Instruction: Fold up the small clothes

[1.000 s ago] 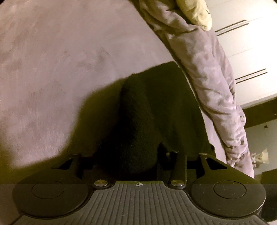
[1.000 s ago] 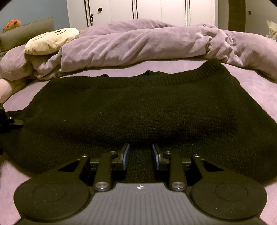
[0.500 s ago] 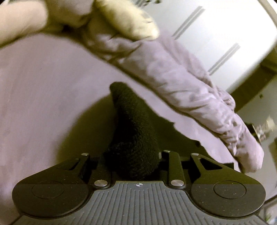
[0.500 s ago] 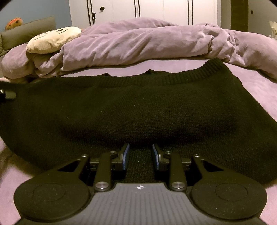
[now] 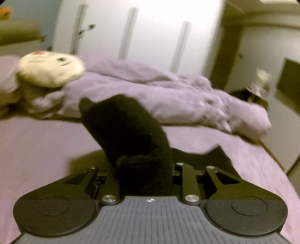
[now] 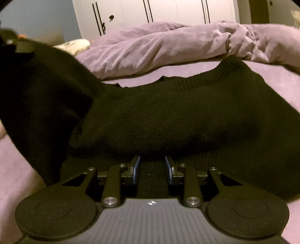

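A black knit sweater (image 6: 187, 116) lies spread on the purple bed sheet (image 5: 37, 146). My left gripper (image 5: 144, 169) is shut on a thick bunch of the sweater (image 5: 129, 127), which stands up from its jaws and hides the pads. In the right wrist view that side of the sweater (image 6: 37, 90) hangs lifted at the left, with part of the left gripper (image 6: 11, 42) above it. My right gripper (image 6: 152, 169) sits low at the near hem, its blue pads (image 6: 136, 169) closed on a strip of ribbed fabric.
A crumpled purple duvet (image 6: 168, 47) runs across the far side of the bed. A cream plush toy (image 5: 50, 71) rests on it at the left. White wardrobe doors (image 6: 168, 11) stand behind. The bed's right edge (image 5: 271, 159) drops to the floor.
The left gripper has risen and rolled upright, pulling its side of the sweater off the sheet and up over the rest. The right gripper has stayed put.
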A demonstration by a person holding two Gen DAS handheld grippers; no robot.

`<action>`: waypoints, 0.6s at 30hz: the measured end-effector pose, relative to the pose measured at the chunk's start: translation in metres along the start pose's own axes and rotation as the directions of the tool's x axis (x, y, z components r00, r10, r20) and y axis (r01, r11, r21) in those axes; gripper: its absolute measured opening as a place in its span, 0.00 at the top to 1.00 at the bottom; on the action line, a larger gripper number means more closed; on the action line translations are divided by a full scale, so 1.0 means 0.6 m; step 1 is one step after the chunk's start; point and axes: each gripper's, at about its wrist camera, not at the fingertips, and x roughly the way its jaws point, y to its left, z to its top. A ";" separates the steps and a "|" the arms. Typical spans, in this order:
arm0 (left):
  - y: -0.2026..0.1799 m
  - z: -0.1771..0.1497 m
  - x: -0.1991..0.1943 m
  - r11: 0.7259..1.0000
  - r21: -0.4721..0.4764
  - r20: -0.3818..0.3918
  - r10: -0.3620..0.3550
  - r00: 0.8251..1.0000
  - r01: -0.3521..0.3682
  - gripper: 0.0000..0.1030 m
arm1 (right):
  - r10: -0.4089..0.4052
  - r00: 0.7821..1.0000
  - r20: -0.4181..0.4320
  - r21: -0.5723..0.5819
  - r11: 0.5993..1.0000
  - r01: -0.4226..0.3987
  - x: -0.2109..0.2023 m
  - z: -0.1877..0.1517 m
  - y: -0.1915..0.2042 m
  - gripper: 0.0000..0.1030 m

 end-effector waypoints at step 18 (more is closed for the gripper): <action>-0.169 -0.185 0.020 0.974 0.202 -0.175 -0.065 0.982 0.100 0.26 | 0.048 0.990 0.132 0.313 0.946 -0.088 -0.189 -0.019 -0.195 0.55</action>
